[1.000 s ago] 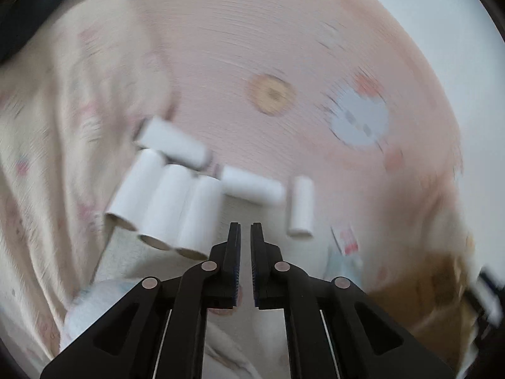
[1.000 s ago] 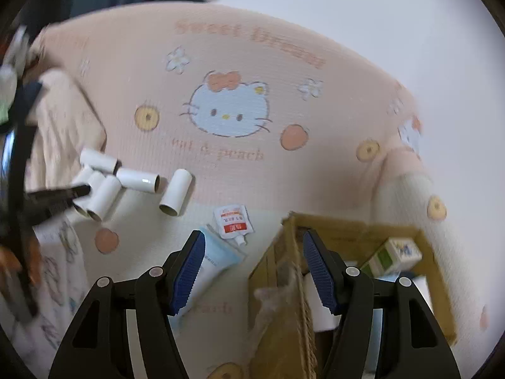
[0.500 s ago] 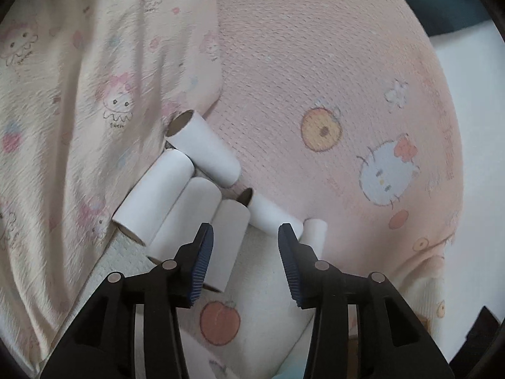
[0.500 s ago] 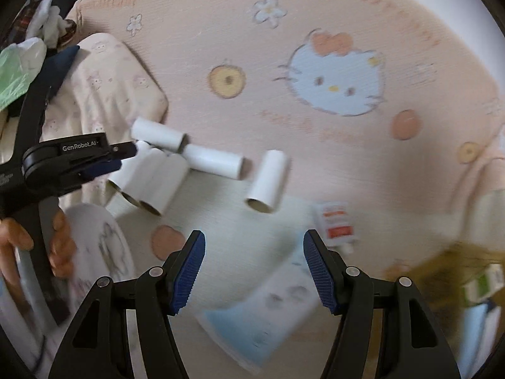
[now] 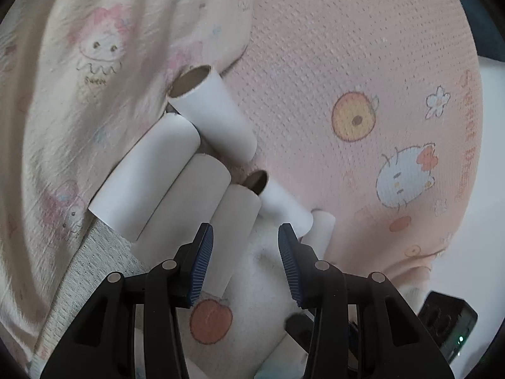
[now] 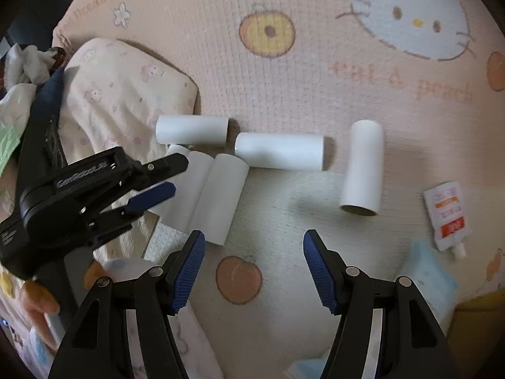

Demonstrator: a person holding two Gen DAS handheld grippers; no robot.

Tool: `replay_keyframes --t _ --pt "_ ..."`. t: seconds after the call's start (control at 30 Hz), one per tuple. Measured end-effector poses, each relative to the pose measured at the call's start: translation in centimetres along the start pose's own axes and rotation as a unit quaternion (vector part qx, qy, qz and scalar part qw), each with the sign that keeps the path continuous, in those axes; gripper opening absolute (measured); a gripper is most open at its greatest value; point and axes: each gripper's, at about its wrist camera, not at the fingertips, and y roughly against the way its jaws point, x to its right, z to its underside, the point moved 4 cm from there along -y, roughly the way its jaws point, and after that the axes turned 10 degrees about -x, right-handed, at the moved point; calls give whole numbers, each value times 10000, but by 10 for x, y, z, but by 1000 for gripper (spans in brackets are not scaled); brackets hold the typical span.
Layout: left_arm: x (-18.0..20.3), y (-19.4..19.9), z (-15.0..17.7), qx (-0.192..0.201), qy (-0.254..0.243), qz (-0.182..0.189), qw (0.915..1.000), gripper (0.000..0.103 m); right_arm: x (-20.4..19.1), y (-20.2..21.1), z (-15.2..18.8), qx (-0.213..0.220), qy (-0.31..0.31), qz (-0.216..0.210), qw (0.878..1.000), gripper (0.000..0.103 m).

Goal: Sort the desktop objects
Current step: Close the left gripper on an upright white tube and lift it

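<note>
Black plastic grippers, ridged blue fingers (image 6: 189, 271), silver screws; white lettering, probably "GenRobot.AI".

Blanket (image 6: 315, 72): peach-pink waffle weave, white cat face, orange fruit prints, pink lettering.
Pillow (image 6: 126, 88): cream, small pink cartoon figures.
Cardboard tubes (image 6: 279, 151): 6 white outside, brown inside (image 5: 189, 82).
Sachet (image 6: 446, 214): white with orange-red bands, at the right.
Pouch (image 6: 426, 278): pale blue, near right.
Left hand-held gripper (image 6: 167, 177): black, blue pads.
Right hand-held gripper (image 6: 252, 265): black, blue textured pads.
</note>
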Motion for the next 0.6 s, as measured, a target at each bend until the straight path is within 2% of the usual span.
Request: replay_keyframes --t 0.33,0.6 --pt "0 -25 -1 -642 32 -215 9977 47 3 -42 -16 -430 -249 -530 9974 62" --pt "4 -34 -1 -729 -74 -289 9969 47 -6 -59 -27 -554 201 -618 9963 62"
